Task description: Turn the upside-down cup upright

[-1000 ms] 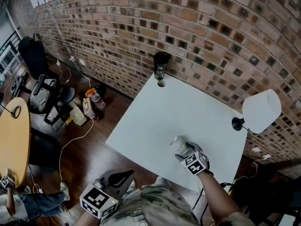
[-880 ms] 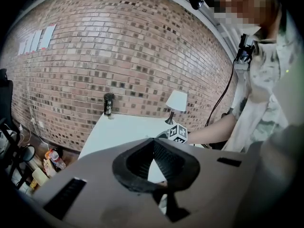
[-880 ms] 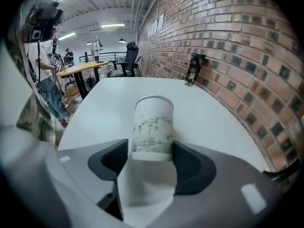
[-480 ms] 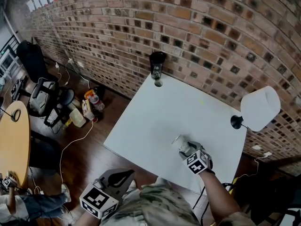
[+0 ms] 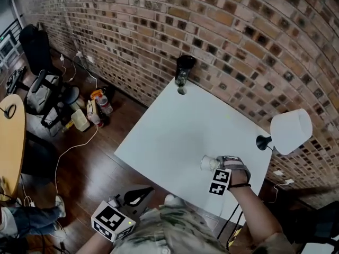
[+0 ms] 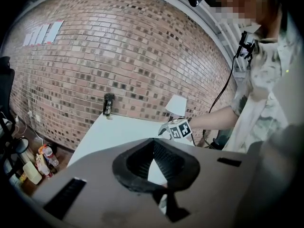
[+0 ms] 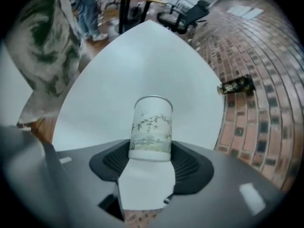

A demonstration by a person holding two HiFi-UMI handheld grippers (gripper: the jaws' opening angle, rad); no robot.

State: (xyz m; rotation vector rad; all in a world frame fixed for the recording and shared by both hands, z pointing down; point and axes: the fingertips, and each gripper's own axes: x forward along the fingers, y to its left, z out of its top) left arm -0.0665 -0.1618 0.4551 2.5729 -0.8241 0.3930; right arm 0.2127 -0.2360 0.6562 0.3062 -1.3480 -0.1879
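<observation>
1. White cup point(image 7: 152, 125) is pinched in your right claw point(image 7: 151, 152), whose jaws have just been closing on it. It juts straight out ahead of the claw, over the counter point(image 7: 142, 65).
2. Hold that squeeze steady and roll your wrist slowly until the mouth faces up.
3. Lower until the base sits flat under the claw, then release.
4. Leave your left claw point(image 6: 154, 164), pressed together and empty, well back.
</observation>
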